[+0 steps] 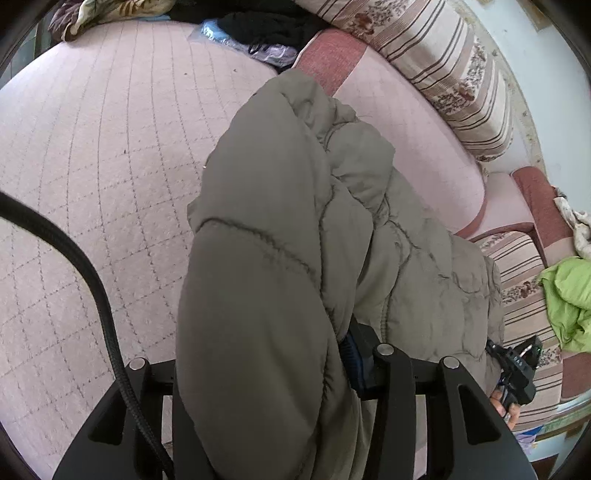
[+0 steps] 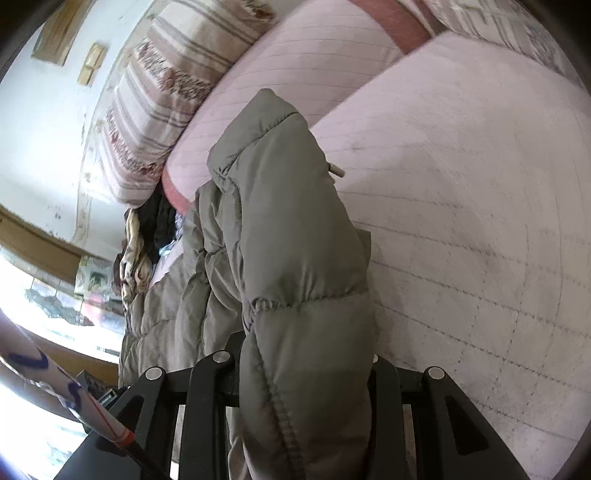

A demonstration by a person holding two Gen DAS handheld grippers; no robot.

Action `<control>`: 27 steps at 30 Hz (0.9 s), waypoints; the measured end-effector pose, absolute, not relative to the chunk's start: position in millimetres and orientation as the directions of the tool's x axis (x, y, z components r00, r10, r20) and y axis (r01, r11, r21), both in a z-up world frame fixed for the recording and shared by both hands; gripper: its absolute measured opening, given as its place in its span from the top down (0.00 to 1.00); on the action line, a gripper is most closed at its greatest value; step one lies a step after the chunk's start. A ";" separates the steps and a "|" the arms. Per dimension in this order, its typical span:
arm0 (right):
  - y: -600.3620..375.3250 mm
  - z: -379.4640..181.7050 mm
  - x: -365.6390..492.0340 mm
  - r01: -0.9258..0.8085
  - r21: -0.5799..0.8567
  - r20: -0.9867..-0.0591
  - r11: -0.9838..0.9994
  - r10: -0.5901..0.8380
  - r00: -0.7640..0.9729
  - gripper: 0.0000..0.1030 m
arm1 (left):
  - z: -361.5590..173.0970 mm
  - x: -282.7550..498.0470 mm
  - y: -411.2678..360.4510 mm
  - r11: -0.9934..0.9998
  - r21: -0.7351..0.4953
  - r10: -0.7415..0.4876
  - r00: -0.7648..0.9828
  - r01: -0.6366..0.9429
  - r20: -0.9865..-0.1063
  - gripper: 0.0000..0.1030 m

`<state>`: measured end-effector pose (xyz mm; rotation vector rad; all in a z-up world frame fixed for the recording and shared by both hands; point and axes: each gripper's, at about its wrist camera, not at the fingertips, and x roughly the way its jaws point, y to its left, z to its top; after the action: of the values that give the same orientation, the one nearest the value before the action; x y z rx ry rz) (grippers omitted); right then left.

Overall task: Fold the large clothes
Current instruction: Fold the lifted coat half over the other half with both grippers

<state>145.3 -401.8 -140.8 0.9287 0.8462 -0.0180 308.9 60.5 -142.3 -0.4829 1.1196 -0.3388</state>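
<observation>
A grey-green quilted puffer jacket (image 1: pixel 280 236) fills the middle of the left wrist view and is draped over my left gripper (image 1: pixel 280 369), which is shut on a thick fold of it. In the right wrist view the same jacket (image 2: pixel 295 266) bulges between the jaws of my right gripper (image 2: pixel 303 369), which is shut on a padded edge. The rest of the jacket trails down to the left onto the pink sofa seat (image 2: pixel 461 177). The right gripper shows at the lower right of the left wrist view (image 1: pixel 515 373). The fingertips are hidden by fabric.
A pink quilted sofa seat (image 1: pixel 92 166) lies under the jacket. Striped floral back cushions (image 1: pixel 454 66) line the far side. Dark clothes and a plastic bag (image 1: pixel 258 29) sit at the far end. A lime green garment (image 1: pixel 569 299) lies at the right. A black cable (image 1: pixel 74 258) crosses the left.
</observation>
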 end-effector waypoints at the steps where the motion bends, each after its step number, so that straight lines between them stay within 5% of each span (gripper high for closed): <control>1: -405.5 -151.3 142.1 0.362 0.712 -0.637 0.602 0.336 0.694 0.67 | -147.2 311.6 60.6 0.849 -0.528 -0.490 0.396 0.016 -0.776 0.55; 5: -420.3 -173.6 143.0 0.383 0.762 -0.609 0.522 0.375 0.699 0.66 | -157.8 321.1 56.0 0.863 -0.505 -0.471 0.389 0.017 -0.792 0.50; 27: -419.8 -139.2 135.5 0.301 0.774 -0.559 0.558 0.379 0.737 0.67 | -133.3 302.3 49.0 0.908 -0.416 -0.391 0.457 0.048 -0.799 0.54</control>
<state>135.5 -419.8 -139.2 1.0057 0.7742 0.0518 302.3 49.0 -133.3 -0.3598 1.0676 -0.2773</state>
